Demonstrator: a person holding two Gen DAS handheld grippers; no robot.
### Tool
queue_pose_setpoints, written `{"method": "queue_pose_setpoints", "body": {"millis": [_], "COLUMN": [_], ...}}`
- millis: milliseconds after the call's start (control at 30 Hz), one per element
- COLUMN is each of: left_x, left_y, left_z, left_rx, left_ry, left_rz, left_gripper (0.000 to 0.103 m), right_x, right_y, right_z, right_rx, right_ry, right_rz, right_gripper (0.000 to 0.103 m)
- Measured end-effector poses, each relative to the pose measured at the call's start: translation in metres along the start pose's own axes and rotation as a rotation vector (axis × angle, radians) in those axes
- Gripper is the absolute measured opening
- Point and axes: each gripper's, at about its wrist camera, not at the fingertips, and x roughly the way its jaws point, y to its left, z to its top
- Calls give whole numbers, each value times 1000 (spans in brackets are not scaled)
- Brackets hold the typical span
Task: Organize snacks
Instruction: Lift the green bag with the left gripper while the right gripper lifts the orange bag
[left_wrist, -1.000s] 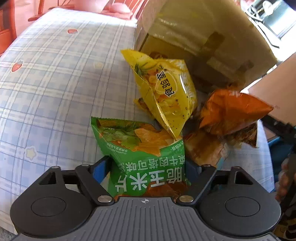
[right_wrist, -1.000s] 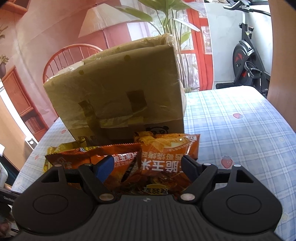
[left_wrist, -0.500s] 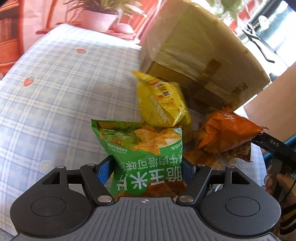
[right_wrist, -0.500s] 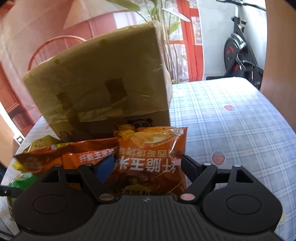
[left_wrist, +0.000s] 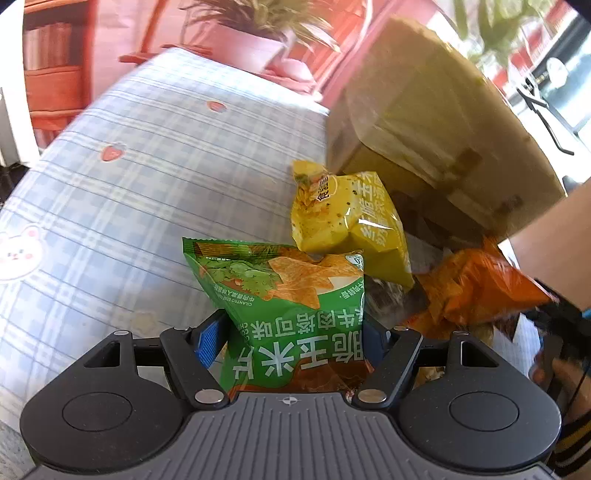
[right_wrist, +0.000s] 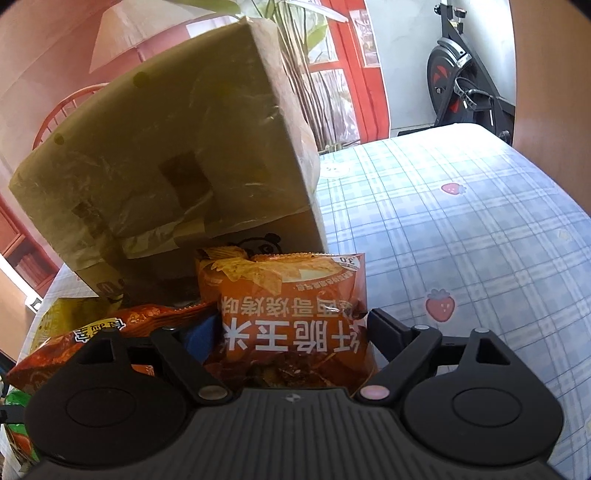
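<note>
Two hand-held grippers work a pile of snack bags on a table (left_wrist: 155, 155) covered in a blue checked cloth with strawberry prints. The left gripper (left_wrist: 291, 334) grasps one green bag (left_wrist: 284, 306) of corn chips, its pads pressing the bag's sides and holding it upright above the cloth. The right gripper (right_wrist: 291, 332) has one orange bag (right_wrist: 291, 314) standing between its fingers; its jaws have just been opening, and the right-hand finger (right_wrist: 384, 328) stands slightly clear of the bag, so the bag appears released. Behind both stands one large cardboard box (right_wrist: 177, 173), patched with tape. One yellow bag (left_wrist: 343, 221) lies at the foot of the box, and a second orange bag (right_wrist: 110, 332) lies to the left of the right gripper. One exercise bike (right_wrist: 465, 85) stands beyond the table.
</note>
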Motion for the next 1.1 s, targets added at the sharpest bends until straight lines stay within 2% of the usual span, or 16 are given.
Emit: {"method": "queue_pose_setpoints", "body": {"millis": [133, 533, 1100], "left_x": [-11, -34, -38], "left_y": [4, -11, -24], "left_z": [1, 14, 23], "left_rx": [-18, 52, 99], "left_ry": [-21, -128, -182], "left_rz": [-3, -18, -22], "left_gripper": [75, 75, 75], "right_x": [-3, -22, -37], "right_y": [-1, 3, 2], "right_z": [-2, -9, -8], "right_rx": [-2, -14, -14], "right_ry": [-7, -43, -94], "right_rz": [12, 11, -1], "right_gripper": [83, 69, 68]}}
